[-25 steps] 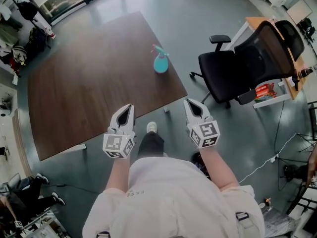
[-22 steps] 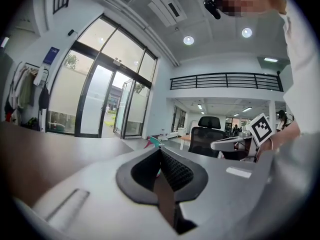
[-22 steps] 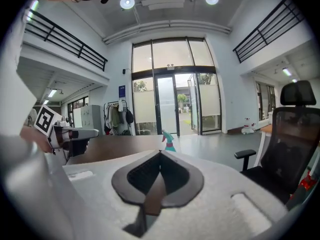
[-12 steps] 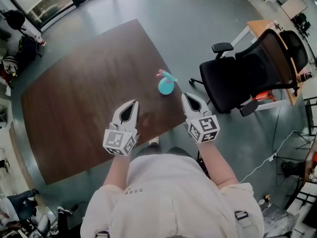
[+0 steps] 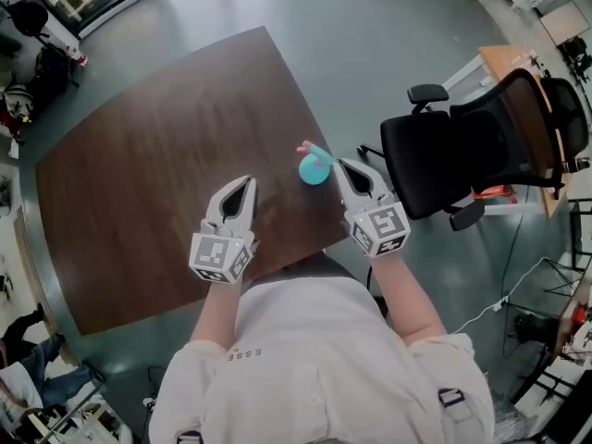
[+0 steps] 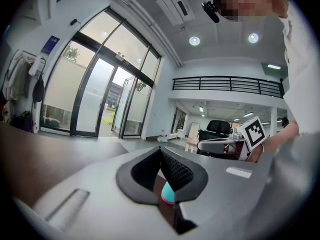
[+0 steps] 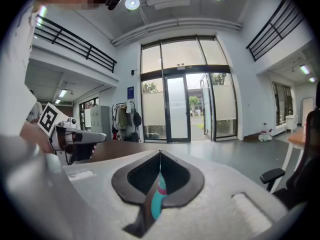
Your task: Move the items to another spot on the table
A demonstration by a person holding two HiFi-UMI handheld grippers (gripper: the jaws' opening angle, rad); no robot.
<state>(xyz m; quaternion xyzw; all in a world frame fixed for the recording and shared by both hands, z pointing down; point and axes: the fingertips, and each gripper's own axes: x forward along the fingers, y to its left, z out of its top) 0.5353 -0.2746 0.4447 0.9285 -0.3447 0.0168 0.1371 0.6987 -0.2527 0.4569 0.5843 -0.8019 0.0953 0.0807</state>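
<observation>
My left gripper (image 5: 244, 184) is at lower centre of the head view, over the brown table (image 5: 139, 165), with its jaws together and nothing clamped. My right gripper (image 5: 343, 165) also has its jaws together and empty. The teal spray bottle (image 5: 314, 168) stands near the table's right edge, just left of the right gripper's tip.

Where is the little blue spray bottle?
In the head view the spray bottle stands near the right edge of the table, just ahead of the right hand-held gripper.
</observation>
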